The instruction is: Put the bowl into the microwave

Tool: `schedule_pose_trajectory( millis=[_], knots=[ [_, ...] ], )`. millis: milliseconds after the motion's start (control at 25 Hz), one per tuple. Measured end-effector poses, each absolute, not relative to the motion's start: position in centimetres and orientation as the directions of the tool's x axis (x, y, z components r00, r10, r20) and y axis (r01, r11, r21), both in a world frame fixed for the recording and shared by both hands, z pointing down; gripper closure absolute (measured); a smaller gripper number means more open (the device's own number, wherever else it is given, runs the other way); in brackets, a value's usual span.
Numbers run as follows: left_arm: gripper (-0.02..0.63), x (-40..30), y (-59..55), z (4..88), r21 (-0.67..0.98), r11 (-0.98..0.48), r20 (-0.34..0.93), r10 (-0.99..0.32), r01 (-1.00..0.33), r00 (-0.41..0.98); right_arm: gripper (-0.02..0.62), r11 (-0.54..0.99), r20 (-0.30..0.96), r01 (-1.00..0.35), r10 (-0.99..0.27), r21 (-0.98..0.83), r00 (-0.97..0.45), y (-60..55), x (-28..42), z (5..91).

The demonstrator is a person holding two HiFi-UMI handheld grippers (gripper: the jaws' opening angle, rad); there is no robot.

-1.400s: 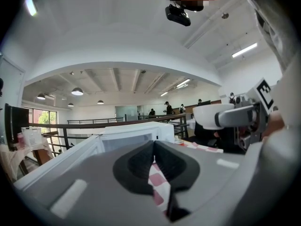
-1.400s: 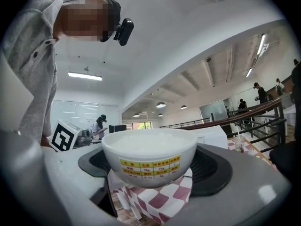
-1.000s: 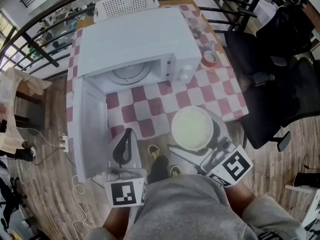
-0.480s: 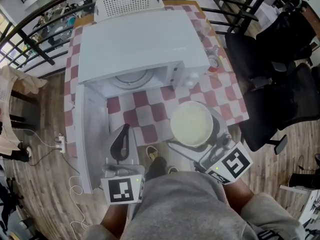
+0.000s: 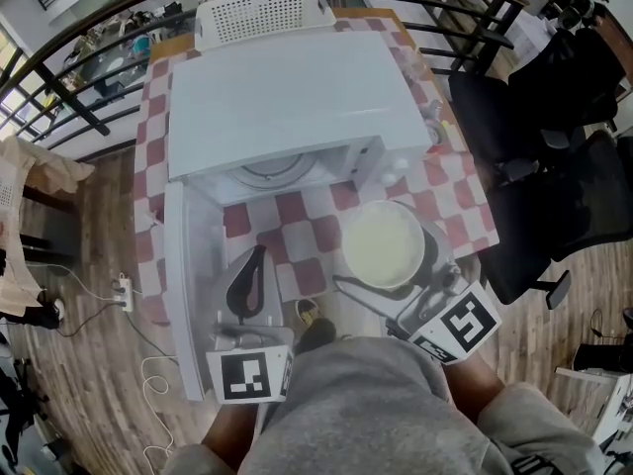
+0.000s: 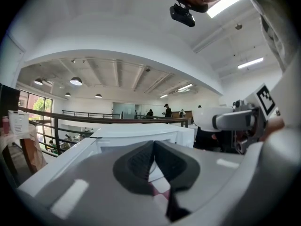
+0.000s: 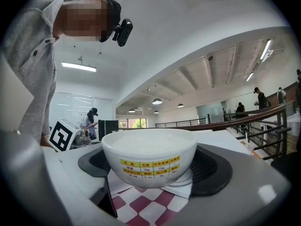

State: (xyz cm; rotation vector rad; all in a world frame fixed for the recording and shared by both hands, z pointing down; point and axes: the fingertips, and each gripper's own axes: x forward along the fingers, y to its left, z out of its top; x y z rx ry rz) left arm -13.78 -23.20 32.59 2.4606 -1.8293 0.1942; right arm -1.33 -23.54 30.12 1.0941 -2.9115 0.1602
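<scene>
Checkered table (image 5: 297, 209); bowl (image 5: 383, 245) between right gripper (image 7: 151, 165) jaws

Grey top (image 5: 376, 409) — white left gripper (image 5: 255, 260) and right gripper (image 5: 384, 245), black pads (image 5: 243, 287), square-marker cubes (image 5: 249, 376)

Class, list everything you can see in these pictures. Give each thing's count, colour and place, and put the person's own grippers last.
microwave: one, white, on the table, door open to the left
turntable: one, clear glass, inside the microwave
bowl: one, white with a yellow label, in front of the microwave
tablecloth: one, red and white checks, under the microwave
basket: one, white, perforated, behind the microwave
office chairs: at least two, black, right of the table
railing: one, black, beyond the table
power strip: one, white, on the wooden floor at the left
left gripper: one, jaws together, empty, beside the door
right gripper: one, jaws closed on the bowl
</scene>
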Motion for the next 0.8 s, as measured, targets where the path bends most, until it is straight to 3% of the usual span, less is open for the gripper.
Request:
schedule_pose_trajectory(
  millis=[800],
  knots=[
    [0.595, -15.1, -24.7, 32.1, 0.018, -0.321, 0.112, -0.941, -0.947, 0.321, 0.095, 0.724, 0.081, -0.687, -0.682, -0.066, -0.727, -25.2, -3.6, 31.1]
  ],
)
